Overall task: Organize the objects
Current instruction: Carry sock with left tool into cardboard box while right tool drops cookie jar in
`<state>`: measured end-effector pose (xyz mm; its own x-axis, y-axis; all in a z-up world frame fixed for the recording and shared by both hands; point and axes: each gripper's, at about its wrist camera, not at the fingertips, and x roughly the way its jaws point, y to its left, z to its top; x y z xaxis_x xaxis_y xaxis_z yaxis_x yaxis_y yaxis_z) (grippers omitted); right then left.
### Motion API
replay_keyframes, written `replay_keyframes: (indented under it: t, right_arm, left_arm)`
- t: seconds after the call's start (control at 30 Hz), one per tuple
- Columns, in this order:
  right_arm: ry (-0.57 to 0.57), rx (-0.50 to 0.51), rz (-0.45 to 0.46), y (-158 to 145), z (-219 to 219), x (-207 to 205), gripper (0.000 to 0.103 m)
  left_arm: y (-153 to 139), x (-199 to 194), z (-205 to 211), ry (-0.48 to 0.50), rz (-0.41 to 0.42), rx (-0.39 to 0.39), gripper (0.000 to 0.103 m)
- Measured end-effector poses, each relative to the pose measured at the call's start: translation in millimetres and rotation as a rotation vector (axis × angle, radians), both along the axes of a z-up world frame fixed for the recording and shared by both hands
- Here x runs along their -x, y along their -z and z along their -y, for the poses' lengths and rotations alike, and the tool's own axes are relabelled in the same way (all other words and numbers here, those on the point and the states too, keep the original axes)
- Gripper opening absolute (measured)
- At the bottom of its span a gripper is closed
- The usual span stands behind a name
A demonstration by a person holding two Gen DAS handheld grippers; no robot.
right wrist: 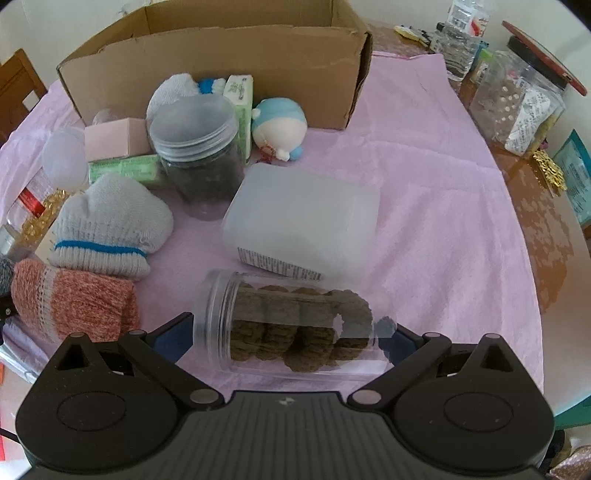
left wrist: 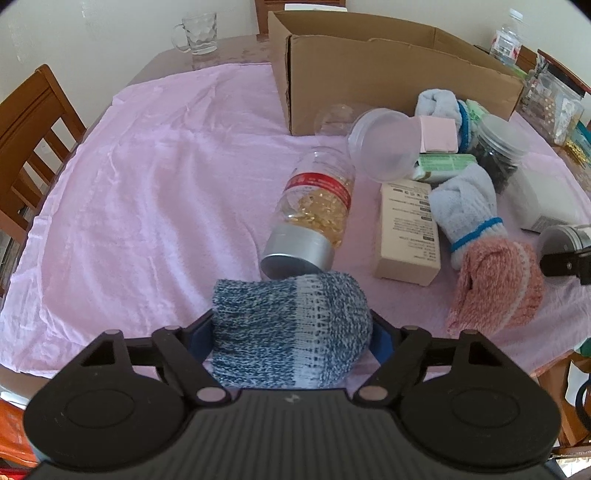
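Note:
My left gripper (left wrist: 291, 328) is shut on a blue-and-white knit sock roll (left wrist: 291, 332), held low over the pink cloth (left wrist: 147, 184). My right gripper (right wrist: 291, 339) is shut on a clear cookie jar (right wrist: 295, 328) lying sideways, its lid end to the left. An open cardboard box (left wrist: 388, 85) stands at the back; it also shows in the right wrist view (right wrist: 221, 62). A capsule bottle (left wrist: 314, 214) with a silver cap lies just beyond the blue sock roll.
Near the box lie a white sock roll (right wrist: 107, 225), an orange sock roll (right wrist: 74, 302), a dark-filled jar (right wrist: 199, 158), a frosted tub (right wrist: 303, 221), a plush toy (right wrist: 279, 129), small boxes (left wrist: 406, 229). A glass mug (left wrist: 195, 33) and wooden chair (left wrist: 33, 122) sit left.

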<state>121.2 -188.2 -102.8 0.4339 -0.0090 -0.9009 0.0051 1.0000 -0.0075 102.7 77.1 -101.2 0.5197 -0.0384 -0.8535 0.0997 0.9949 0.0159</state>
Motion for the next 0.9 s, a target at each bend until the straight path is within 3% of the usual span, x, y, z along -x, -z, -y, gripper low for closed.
replay_keyframes:
  t: [0.2, 0.37, 0.67, 0.9]
  right_arm:
    - [0.030, 0.013, -0.006, -3, -1, 0, 0.095]
    - [0.021, 0.014, -0.009, -8, -1, 2, 0.095]
    - [-0.038, 0.016, 0.001, -32, -2, 4, 0.095]
    - [-0.084, -0.027, 0.031, -65, -2, -3, 0.095]
  left_arm:
    - [-4, -2, -3, 0.036, -0.017, 0.009, 0.077]
    - [-17, -1, -6, 0.096, -0.041, 0.021, 0.077]
    - [-56, -12, -16, 0.215, -0.081, 0.038, 0.077]
    - [-91, -45, -4, 0.282, -0.044, 0.011, 0.077]
